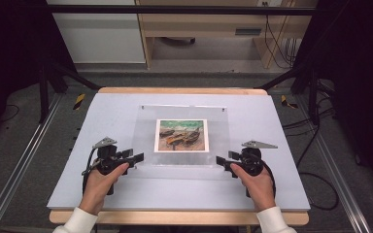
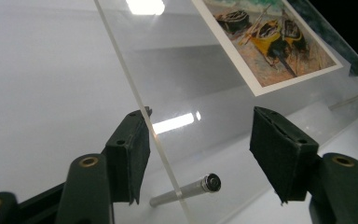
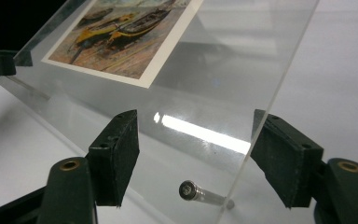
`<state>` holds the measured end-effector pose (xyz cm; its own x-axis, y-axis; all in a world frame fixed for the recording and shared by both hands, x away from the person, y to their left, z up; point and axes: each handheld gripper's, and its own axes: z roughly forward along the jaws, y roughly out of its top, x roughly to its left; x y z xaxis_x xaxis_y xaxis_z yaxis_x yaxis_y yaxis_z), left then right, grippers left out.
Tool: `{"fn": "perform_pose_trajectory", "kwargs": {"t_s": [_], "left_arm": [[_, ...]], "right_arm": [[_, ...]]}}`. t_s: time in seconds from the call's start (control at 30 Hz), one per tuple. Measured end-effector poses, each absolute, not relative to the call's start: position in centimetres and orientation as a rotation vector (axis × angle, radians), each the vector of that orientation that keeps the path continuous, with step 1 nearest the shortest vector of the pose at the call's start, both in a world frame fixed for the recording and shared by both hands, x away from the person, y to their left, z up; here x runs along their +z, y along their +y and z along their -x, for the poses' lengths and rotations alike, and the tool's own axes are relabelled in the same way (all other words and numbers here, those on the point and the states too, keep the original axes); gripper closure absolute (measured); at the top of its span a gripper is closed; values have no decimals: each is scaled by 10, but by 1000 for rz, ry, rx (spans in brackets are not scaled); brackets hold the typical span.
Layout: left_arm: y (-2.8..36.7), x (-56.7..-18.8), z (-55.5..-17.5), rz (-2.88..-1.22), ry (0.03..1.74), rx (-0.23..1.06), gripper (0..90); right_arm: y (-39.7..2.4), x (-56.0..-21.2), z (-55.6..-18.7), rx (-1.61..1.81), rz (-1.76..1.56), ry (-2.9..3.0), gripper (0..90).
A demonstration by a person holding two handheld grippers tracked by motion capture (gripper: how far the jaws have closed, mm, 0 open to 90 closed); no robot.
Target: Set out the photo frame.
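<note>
A clear acrylic sheet (image 1: 143, 131) lies over the pale board (image 1: 102, 111), with a print of boats (image 1: 182, 135) under its middle. My left gripper (image 1: 137, 158) is at the sheet's near left corner and my right gripper (image 1: 221, 160) at its near right corner. In the left gripper view the left gripper (image 2: 204, 135) is open; the sheet's edge (image 2: 135, 93) runs between the jaws, close to the left one. A metal standoff pin (image 2: 186, 189) sits under the sheet. The right gripper (image 3: 196, 135) is open too, with the sheet's edge (image 3: 279, 88) near its right jaw and another pin (image 3: 200, 193) below.
The board rests on a wooden table (image 1: 175, 217). Metal rails (image 1: 24, 160) run along both sides, and cables (image 1: 315, 179) lie on the floor at the right. Two small fasteners mark the sheet's far edge (image 1: 184, 107).
</note>
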<state>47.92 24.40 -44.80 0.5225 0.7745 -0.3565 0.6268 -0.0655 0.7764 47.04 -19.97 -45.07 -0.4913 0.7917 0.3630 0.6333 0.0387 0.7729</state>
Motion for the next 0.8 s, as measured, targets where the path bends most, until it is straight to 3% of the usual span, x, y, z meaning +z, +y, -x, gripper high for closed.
{"fn": "perform_pose_trajectory", "kwargs": {"t_s": [0.8], "left_arm": [[247, -446, -449, -1792, 1160, 263, 508]], "right_arm": [[-197, -448, -439, 1351, -1394, 2118, 452]]}}
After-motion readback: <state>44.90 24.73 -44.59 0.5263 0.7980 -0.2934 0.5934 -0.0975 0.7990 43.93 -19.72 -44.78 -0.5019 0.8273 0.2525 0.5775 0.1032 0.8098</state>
